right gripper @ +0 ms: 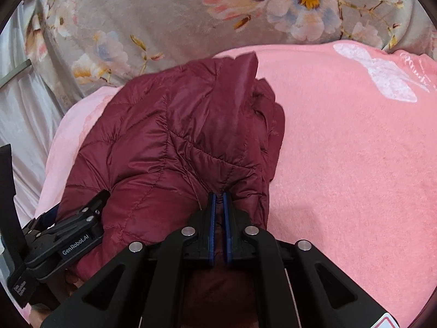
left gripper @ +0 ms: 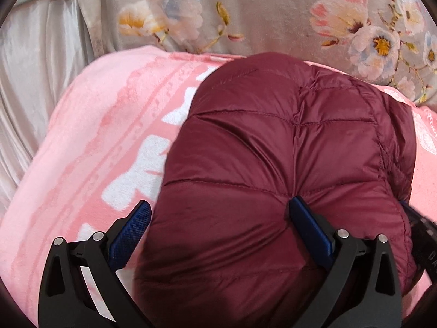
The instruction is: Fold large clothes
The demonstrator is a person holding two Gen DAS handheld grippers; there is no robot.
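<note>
A maroon quilted puffer jacket (left gripper: 273, 150) lies bunched on a pink blanket (left gripper: 95, 136). My left gripper (left gripper: 218, 210) is open, its jaws wide apart; the near edge of the jacket bulges between them, and the right finger (left gripper: 308, 227) presses into the fabric. In the right wrist view the jacket (right gripper: 177, 142) lies left of centre on the pink blanket (right gripper: 341, 150). My right gripper (right gripper: 219, 195) is shut on a fold of the jacket at its near edge. The left gripper's body (right gripper: 71, 232) shows at the lower left, against the jacket.
A grey floral quilt (left gripper: 259, 13) lies beyond the blanket, also across the top of the right wrist view (right gripper: 164, 13). Pale satin fabric (left gripper: 32, 82) hangs at the left. The blanket carries white printed shapes (right gripper: 382, 79).
</note>
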